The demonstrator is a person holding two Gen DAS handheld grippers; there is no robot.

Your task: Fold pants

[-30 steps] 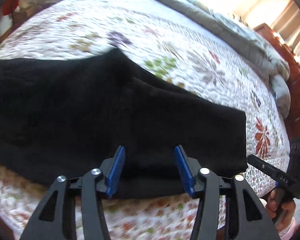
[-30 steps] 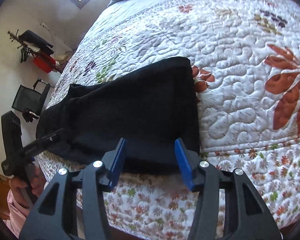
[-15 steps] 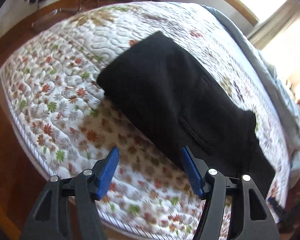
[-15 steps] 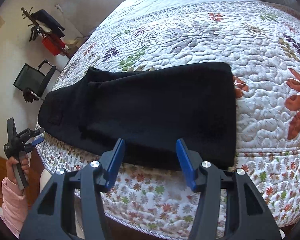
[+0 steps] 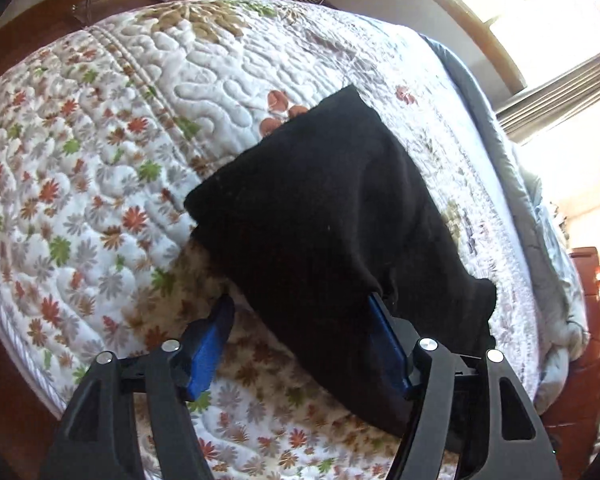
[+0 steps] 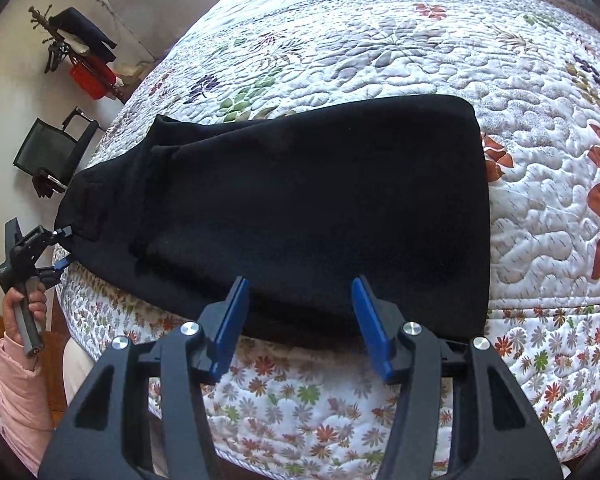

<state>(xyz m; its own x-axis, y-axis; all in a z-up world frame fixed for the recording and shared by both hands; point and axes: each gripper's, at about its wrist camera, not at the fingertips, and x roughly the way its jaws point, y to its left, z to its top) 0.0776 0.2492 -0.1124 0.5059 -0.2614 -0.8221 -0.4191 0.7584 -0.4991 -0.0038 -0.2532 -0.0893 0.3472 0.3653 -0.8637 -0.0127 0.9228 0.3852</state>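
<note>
Pants (image 6: 300,200) lay between the spread left gripper (image 5: 300,344) fingers at the waist end, unclamped; the right gripper (image 6: 300,320) fingers stood apart over the near edge. Garment lay lengthwise-folded, legs apparently stacked, along the bed (image 6: 500,60) edge. Judged remaining: crosswise folds

A bed (image 6: 380,40) fills both views under a white quilt (image 5: 112,184) stitched with small red, green and grey flowers. A grey blanket (image 5: 540,216) lies bunched along its far side below a bright window (image 5: 540,12). By the wall stand a black chair (image 6: 52,152) and a rack (image 6: 80,48) holding dark and red items.
</note>
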